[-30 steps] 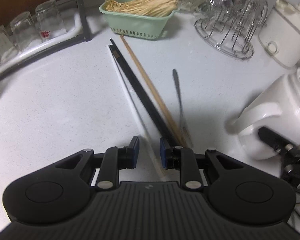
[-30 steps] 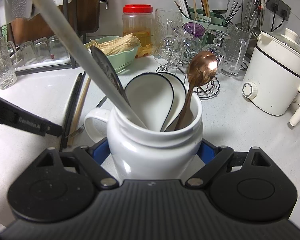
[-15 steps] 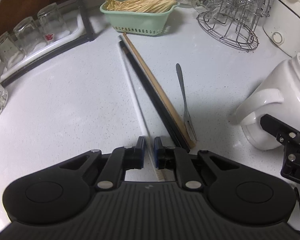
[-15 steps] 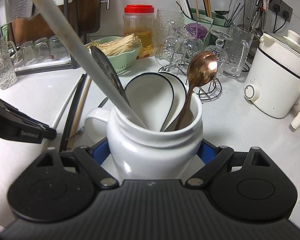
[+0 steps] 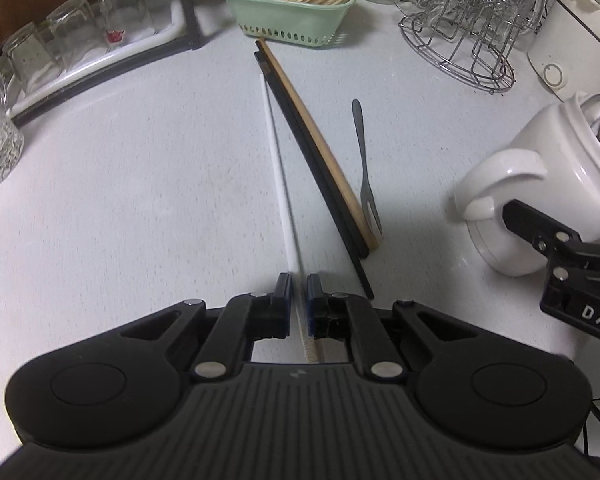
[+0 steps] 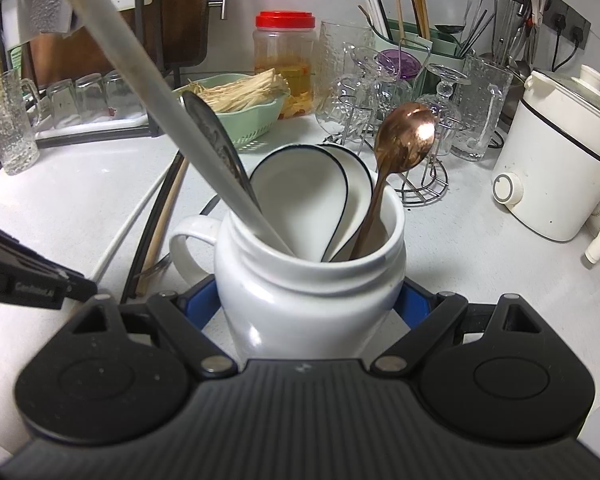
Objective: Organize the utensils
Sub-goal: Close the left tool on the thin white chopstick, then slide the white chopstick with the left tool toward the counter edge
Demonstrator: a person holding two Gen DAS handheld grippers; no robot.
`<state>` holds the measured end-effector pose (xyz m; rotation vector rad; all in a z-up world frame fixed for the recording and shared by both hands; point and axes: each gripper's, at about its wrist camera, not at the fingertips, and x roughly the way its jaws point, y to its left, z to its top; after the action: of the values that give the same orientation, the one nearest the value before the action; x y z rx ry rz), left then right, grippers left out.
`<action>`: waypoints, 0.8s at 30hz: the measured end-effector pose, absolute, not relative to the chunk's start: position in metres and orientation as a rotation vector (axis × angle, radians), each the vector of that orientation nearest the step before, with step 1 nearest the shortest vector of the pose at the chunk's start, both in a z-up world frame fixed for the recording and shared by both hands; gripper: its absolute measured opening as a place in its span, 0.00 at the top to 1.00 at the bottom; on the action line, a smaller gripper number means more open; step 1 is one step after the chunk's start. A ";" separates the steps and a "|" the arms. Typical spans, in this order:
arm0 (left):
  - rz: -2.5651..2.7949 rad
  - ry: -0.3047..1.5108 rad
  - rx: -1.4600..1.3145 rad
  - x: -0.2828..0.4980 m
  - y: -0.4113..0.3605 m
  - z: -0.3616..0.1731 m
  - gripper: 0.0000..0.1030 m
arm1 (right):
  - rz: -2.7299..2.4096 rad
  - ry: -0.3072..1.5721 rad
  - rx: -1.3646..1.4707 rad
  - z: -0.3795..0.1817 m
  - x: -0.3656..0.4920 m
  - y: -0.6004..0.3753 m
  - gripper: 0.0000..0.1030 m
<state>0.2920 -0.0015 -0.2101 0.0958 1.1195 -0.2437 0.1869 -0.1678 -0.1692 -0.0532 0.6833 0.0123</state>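
Observation:
My left gripper is shut on the near end of a white chopstick that lies along the counter. To its right lie black chopsticks, a wooden chopstick and a small metal fork. My right gripper is shut on a white handled jar; the jar also shows in the left wrist view. The jar holds a white chopstick, a dark spoon, white ceramic spoons and a copper spoon.
A green basket of straw-like sticks stands at the back. A wire rack with glasses is at the back right, a white cooker to the right. Upturned glasses sit on a tray at the left.
My left gripper closed its jaws on the white chopstick's near end and drew it leftward, apart from the black and wooden chopsticks. The right gripper and jar stayed put.

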 end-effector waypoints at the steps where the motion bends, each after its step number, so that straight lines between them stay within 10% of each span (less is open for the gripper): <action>1: -0.243 1.122 0.093 0.289 -0.001 -0.210 0.92 | 0.016 0.685 -0.054 -0.169 0.187 -0.168 0.11; 24: -0.254 1.218 -0.062 0.183 0.010 -0.201 0.93 | 0.172 0.681 -0.118 -0.168 0.171 -0.157 0.11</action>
<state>0.1825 0.0099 -0.2005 -0.0624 1.2180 -0.2543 0.1715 -0.1574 -0.1676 -0.1183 0.6812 0.1723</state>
